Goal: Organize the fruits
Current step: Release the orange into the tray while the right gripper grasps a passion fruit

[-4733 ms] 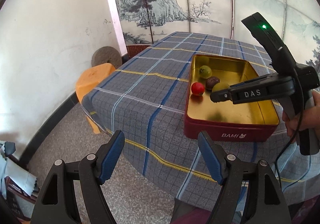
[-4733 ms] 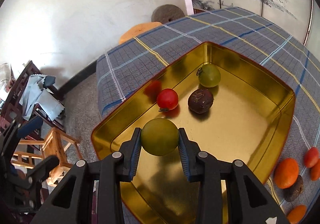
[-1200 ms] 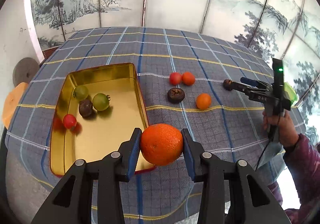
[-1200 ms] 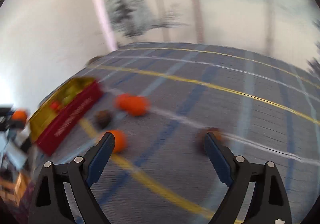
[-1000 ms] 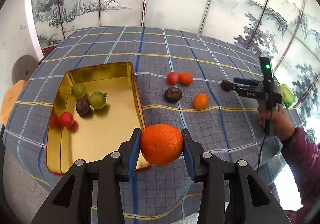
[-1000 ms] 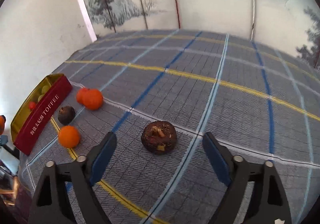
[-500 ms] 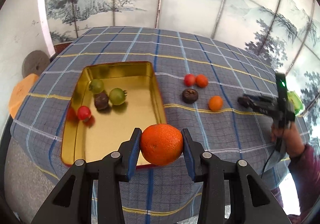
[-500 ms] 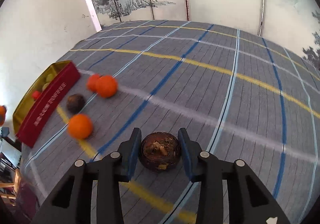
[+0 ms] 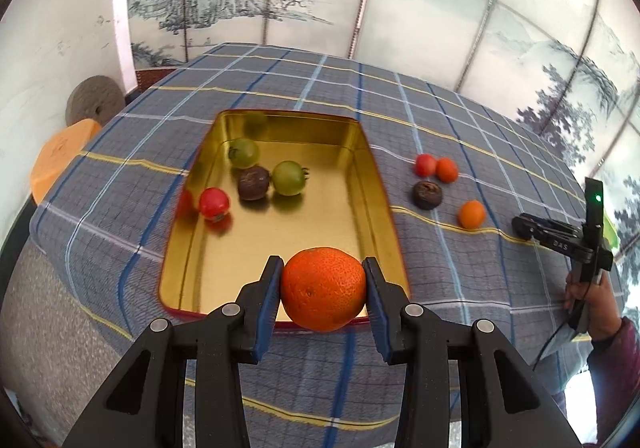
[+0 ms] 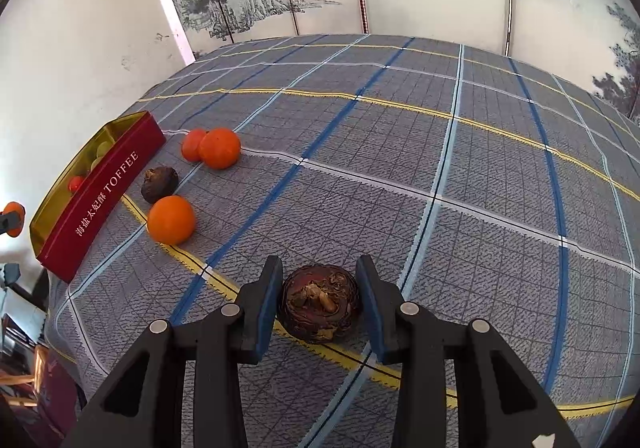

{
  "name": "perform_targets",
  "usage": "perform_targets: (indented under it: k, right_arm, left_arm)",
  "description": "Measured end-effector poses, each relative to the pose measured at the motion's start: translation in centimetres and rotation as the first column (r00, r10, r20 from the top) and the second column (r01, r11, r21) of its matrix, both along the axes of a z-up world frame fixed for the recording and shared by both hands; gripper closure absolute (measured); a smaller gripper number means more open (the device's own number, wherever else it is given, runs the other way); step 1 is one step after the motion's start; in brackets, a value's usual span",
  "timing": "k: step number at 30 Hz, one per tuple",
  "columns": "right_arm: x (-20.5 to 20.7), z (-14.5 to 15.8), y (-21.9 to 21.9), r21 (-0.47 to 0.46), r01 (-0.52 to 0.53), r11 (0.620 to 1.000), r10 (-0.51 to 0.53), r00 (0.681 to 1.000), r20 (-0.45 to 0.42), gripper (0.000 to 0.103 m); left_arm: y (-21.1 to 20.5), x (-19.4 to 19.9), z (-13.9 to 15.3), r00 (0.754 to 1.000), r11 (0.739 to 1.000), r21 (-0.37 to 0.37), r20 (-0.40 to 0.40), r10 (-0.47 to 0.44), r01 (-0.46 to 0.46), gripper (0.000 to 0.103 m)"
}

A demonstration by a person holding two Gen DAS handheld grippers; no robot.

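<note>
Two loads | left gripper (image 9: 323, 290) clamps orange (image 9: 323, 289); we lower it inside tin (image 9: 378, 183) before releasing | right gripper (image 10: 319, 298) pinches dark fruit (image 10: 320, 302)

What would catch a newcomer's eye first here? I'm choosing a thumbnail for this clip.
The big orange clamped in the left gripper, held over the near end of the gold tin, stands out first. Next, the dark brown fruit on the plaid cloth, with the right gripper closed around it. Four small fruits lie in the tin and four more on the cloth beside it.
</note>
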State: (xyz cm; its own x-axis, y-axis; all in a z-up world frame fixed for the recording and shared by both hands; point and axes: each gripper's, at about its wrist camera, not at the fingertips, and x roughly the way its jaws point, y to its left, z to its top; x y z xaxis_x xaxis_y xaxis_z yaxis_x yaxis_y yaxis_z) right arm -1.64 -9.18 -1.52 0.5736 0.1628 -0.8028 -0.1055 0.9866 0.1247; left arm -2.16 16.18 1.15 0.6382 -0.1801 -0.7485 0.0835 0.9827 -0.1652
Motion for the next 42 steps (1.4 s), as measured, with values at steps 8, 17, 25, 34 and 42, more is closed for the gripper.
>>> perform_targets:
  k: [8, 17, 25, 34, 42]
  right_arm:
    - [0.0, -0.1, 0.0, 0.014, 0.002, 1.0, -0.002, 1.0, -0.001, 0.067]
    - [-0.1, -0.1, 0.0, 0.012, 0.001, 1.0, -0.001, 1.0, -0.002, 0.067]
    - [-0.1, -0.1, 0.1, 0.012, 0.001, 1.0, -0.001, 1.0, -0.002, 0.067]
    - [-0.1, -0.1, 0.0, 0.013, 0.001, 1.0, -0.001, 1.0, -0.003, 0.067]
    - [-0.1, -0.1, 0.0, 0.013, 0.001, 1.0, -0.001, 1.0, -0.002, 0.067]
  left_arm:
    - [1.5, 0.6, -0.9, 0.999, 0.999, -0.002, -0.007, 0.039, -0.039, 0.062]
    - [1.7, 1.6, -1.7, 0.999, 0.998, 0.039, 0.002, 0.054, -0.054, 0.062]
    - [1.8, 2.8, -2.5, 0.998, 0.997, 0.05, -0.007, 0.061, -0.06, 0.062]
    - [1.3, 3.3, -3.1, 0.998, 0.994, 0.095, 0.0, 0.061, -0.061, 0.062]
    - [1.1, 3.7, -3.3, 0.997, 0.986, 0.149, 0.015, 0.077, -0.078, 0.062]
